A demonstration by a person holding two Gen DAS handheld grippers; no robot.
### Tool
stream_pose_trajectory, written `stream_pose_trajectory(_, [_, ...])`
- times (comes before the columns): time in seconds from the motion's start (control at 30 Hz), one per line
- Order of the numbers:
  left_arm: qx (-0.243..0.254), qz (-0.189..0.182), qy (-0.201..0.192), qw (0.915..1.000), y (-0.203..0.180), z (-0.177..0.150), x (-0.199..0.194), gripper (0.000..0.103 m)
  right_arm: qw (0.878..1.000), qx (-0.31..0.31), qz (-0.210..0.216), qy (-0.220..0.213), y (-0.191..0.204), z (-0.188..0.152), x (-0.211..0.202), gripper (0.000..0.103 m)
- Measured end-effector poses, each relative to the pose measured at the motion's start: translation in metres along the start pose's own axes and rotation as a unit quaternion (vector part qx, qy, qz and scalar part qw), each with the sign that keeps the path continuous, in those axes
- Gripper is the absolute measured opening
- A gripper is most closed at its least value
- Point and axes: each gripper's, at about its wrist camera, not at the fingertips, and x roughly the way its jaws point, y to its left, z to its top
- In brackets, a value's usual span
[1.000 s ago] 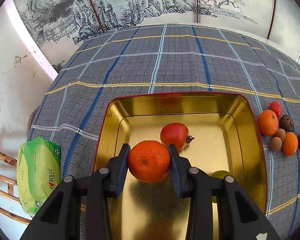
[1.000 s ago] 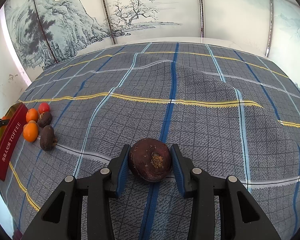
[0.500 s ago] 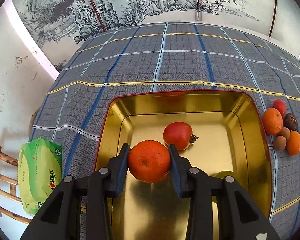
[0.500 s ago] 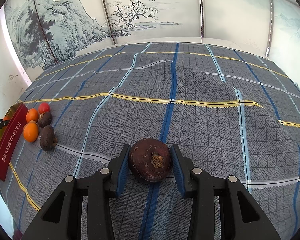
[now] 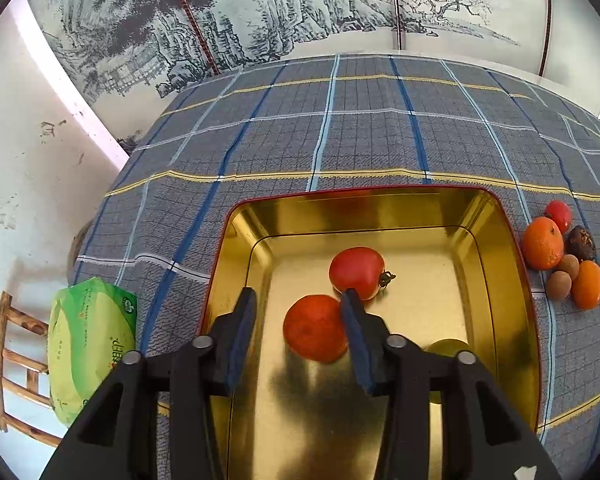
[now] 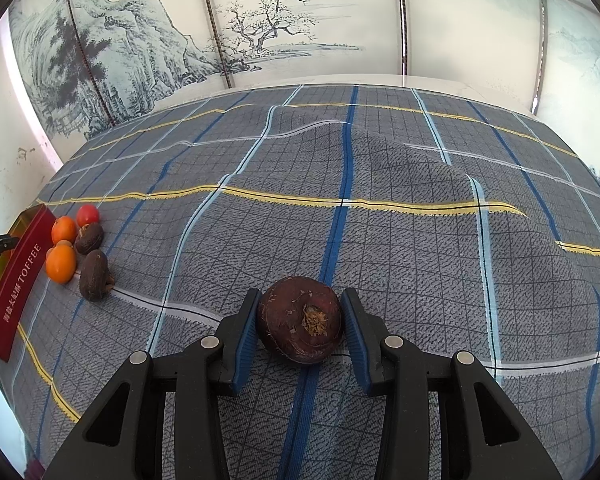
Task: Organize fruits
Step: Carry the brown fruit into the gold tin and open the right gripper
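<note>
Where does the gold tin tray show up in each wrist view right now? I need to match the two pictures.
Left wrist: the gold tin tray fills the lower centre, seen from above, red-rimmed, with fruit inside.
Right wrist: only its red outer wall, lettered TOFFEE, shows at the far left edge.
Shared landmark: the loose fruit cluster on the plaid cloth beside that wall.

Place: we read this as a home room.
Walls: ink landscape panels (image 6: 260, 36) ring the room; beside them we see scuffed white plaster (image 5: 24, 184).
Tabletop: a plaid cloth (image 6: 380, 168) covers it.
Beside it: a wooden chair (image 5: 12, 364) carries a green tissue pack (image 5: 88, 344).
</note>
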Motion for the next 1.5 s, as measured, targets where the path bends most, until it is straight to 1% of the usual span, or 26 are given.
stream_pose_trajectory(0.1, [-0.004,-0.001,-0.013,0.9999,0.0,-0.002,-0.007,0.05,1.0,0.0,0.0,0.0,0.0,0.0,0.0,0.041])
stream_pose_trajectory(0.13, [-0.005,0.002,-0.016,0.9999,-0.001,-0.004,-0.01,0.054,1.0,-0.001,-0.001,0.0,0.0,0.0,0.0,0.041])
stream_pose_trajectory(0.2, [-0.004,0.008,-0.021,0.9997,-0.003,-0.006,-0.014,0.055,1.0,0.0,0.0,0.0,0.0,0.0,0.0,0.041])
stream_pose_trajectory(0.27, [-0.007,0.005,-0.024,0.9997,-0.004,-0.008,-0.017,0.057,1.0,0.0,0.0,0.0,0.001,0.0,0.0,0.041])
stream_pose_trajectory(0.37, [-0.014,0.003,-0.027,0.9995,-0.006,-0.012,-0.023,0.063,1.0,-0.003,-0.002,0.002,0.002,0.001,0.001,0.041])
stream_pose_trajectory(0.6, [-0.006,0.002,-0.05,0.9987,-0.016,-0.019,-0.043,0.068,0.999,-0.03,-0.027,0.009,0.008,0.0,0.003,0.041])
stream_pose_trajectory(0.83, [-0.011,-0.006,-0.072,0.9973,-0.017,-0.026,-0.06,0.069,0.999,-0.015,-0.028,0.005,0.009,-0.006,-0.005,0.04])
stream_pose_trajectory(0.9, [-0.013,-0.011,-0.076,0.997,-0.017,-0.027,-0.064,0.071,1.0,-0.013,-0.024,0.005,0.013,-0.008,-0.009,0.04])
stream_pose_trajectory(0.97, [-0.015,-0.012,-0.083,0.9964,-0.018,-0.029,-0.068,0.075,1.0,-0.015,-0.02,0.001,0.017,-0.007,-0.015,0.04])
stream_pose_trajectory(1.07, [-0.021,-0.01,-0.095,0.9952,-0.016,-0.033,-0.074,0.079,1.0,-0.022,-0.008,-0.006,0.031,-0.002,-0.025,0.04])
stream_pose_trajectory(1.23, [-0.036,-0.017,-0.103,0.9939,-0.009,-0.042,-0.081,0.08,0.998,-0.052,0.024,-0.019,0.07,0.01,-0.044,0.04])
stream_pose_trajectory(1.3, [-0.055,-0.027,-0.106,0.9925,-0.002,-0.049,-0.086,0.082,0.996,-0.069,0.042,-0.022,0.093,0.014,-0.05,0.04])
stream_pose_trajectory(1.37, [-0.073,-0.022,-0.11,0.991,0.007,-0.056,-0.092,0.085,0.994,-0.086,0.063,-0.024,0.116,0.018,-0.055,0.04])
stream_pose_trajectory(1.43, [-0.089,-0.016,-0.111,0.9897,0.017,-0.063,-0.097,0.086,0.99,-0.106,0.088,-0.026,0.144,0.022,-0.059,0.04])
stream_pose_trajectory(1.5, [-0.091,-0.024,-0.106,0.9899,0.025,-0.07,-0.102,0.086,0.986,-0.12,0.11,-0.026,0.17,0.025,-0.06,0.04])
